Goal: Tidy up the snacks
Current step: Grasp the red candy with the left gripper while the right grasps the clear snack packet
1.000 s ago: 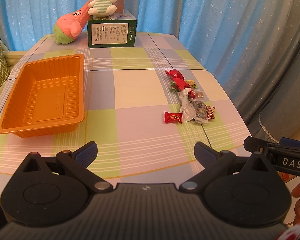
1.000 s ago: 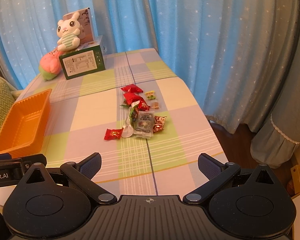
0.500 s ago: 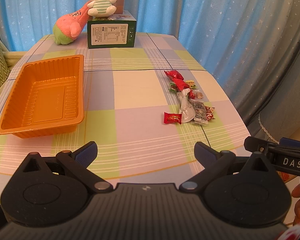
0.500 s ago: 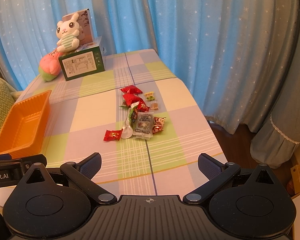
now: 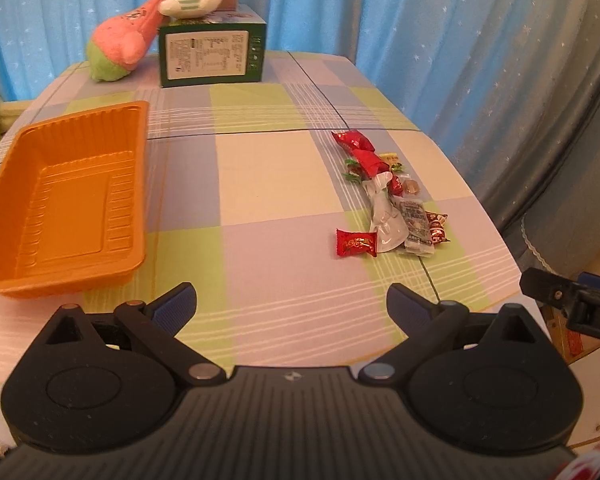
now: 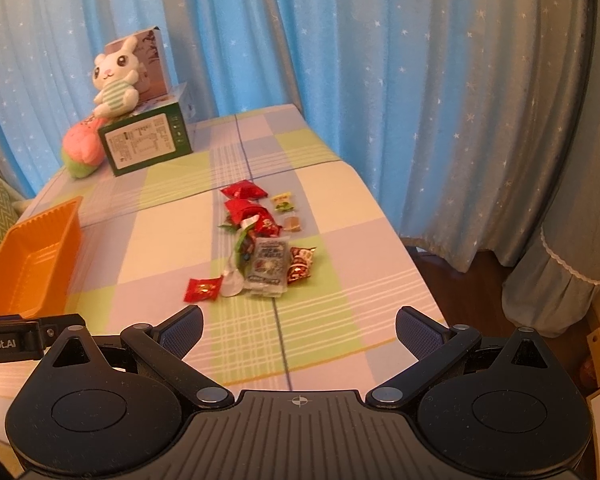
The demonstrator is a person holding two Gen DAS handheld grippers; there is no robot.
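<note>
Lying heaped to the right of the empty orange tray [image 5: 64, 200], the snacks [image 6: 260, 248] are not yet sorted. Both the left gripper [image 5: 292, 304] and right gripper [image 6: 299, 326] are held with jaws spread wide and empty, presumably ready for a first pick.

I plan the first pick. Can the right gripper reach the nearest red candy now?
Probably yes. The right gripper is open, the red candy lies apart at the pile's near edge, and only bare tablecloth lies between.

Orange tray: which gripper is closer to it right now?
Left. The left gripper hovers just off the orange tray's near corner; the right gripper sits farther right, facing the snack pile.
</note>
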